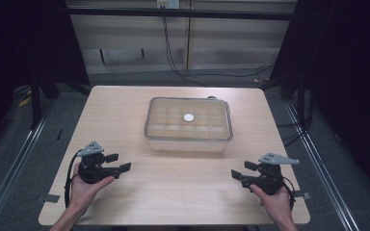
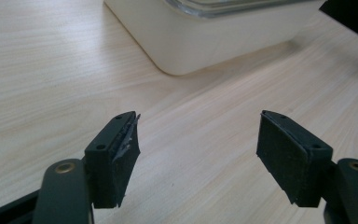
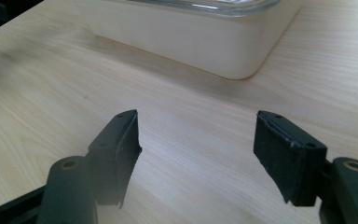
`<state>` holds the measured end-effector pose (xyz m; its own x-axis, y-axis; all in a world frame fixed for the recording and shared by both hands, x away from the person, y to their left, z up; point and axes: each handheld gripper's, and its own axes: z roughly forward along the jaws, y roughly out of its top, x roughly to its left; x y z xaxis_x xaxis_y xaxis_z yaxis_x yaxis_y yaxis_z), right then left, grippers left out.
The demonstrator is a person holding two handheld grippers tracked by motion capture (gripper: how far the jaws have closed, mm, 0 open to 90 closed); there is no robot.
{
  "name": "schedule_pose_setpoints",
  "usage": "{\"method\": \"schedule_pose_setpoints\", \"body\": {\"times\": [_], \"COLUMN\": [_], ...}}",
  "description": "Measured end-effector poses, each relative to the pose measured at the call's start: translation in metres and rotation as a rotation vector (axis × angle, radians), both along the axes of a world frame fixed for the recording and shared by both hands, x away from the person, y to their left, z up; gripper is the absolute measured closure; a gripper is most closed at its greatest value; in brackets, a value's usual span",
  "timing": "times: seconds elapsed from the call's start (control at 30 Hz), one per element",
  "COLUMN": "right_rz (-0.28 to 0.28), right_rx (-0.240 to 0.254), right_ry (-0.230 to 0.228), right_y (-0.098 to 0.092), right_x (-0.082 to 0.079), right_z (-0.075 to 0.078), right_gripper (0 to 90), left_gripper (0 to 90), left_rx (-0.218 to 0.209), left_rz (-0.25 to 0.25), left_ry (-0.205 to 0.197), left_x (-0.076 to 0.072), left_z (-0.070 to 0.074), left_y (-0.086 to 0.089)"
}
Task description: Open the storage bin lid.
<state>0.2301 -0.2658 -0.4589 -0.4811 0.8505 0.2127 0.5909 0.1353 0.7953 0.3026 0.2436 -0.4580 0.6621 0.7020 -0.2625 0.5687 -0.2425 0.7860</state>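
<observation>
While both my left gripper [image 1: 121, 162] and right gripper [image 1: 241, 172] hang with jaws apart and empty, that lidded container [image 1: 188, 124] looks rigid, smooth-walled and slippery, so I'd pinch its lid rim at the short ends

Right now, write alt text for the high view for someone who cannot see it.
A lidded container sits mid-table on a light wooden table. Nearer the camera, a person's hands hold the left gripper and the right gripper, both open and empty, aimed inward.
</observation>
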Motion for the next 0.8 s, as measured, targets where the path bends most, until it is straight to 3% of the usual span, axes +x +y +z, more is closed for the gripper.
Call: {"method": "schedule_pose_setpoints", "body": {"times": [0.13,0.2,0.3,0.33,0.43,0.47,0.53,0.57,0.6,0.8], "right_rz": [0.026,0.013,0.004,-0.013,-0.027,-0.062,-0.109,-0.109,-0.063,-0.02], "right_rx": [0.0,0.0,-0.021,-0.015,-0.002,-0.04,-0.069,-0.069,-0.026,0.002], "right_ry": [0.011,0.013,0.003,0.0,0.005,-0.002,0.039,0.039,0.019,-0.013], "right_y": [0.003,0.003,0.003,0.003,0.002,0.002,0.004,0.004,0.003,0.001], "right_x": [0.008,0.012,0.017,0.021,0.024,0.027,0.03,0.03,0.031,0.041], "right_z": [0.007,0.011,0.014,0.016,0.018,0.02,0.022,0.022,0.023,0.03], "right_gripper": [31.6,38.4,39.7,38.8,37.8,34.3,33.2,33.2,30.2,29.3], "left_gripper": [31.5,31.9,32.2,32.0,33.5,34.1,34.9,34.9,34.9,35.3], "left_rx": [-0.014,0.022,0.042,0.068,0.049,0.052,0.039,0.039,0.049,0.022], "left_rz": [0.015,0.013,0.014,-0.006,-0.032,-0.043,-0.042,-0.042,-0.042,-0.035], "left_ry": [-0.002,-0.015,-0.028,-0.047,-0.051,-0.061,-0.05,-0.05,-0.053,-0.048], "left_x": [0.003,0.007,0.012,0.014,0.015,0.018,0.022,0.022,0.026,0.038], "left_z": [0.005,0.009,0.011,0.013,0.015,0.018,0.018,0.018,0.02,0.026], "left_y": [0.002,-0.002,-0.006,-0.01,-0.013,-0.013,-0.015,-0.015,-0.017,-0.021]}}
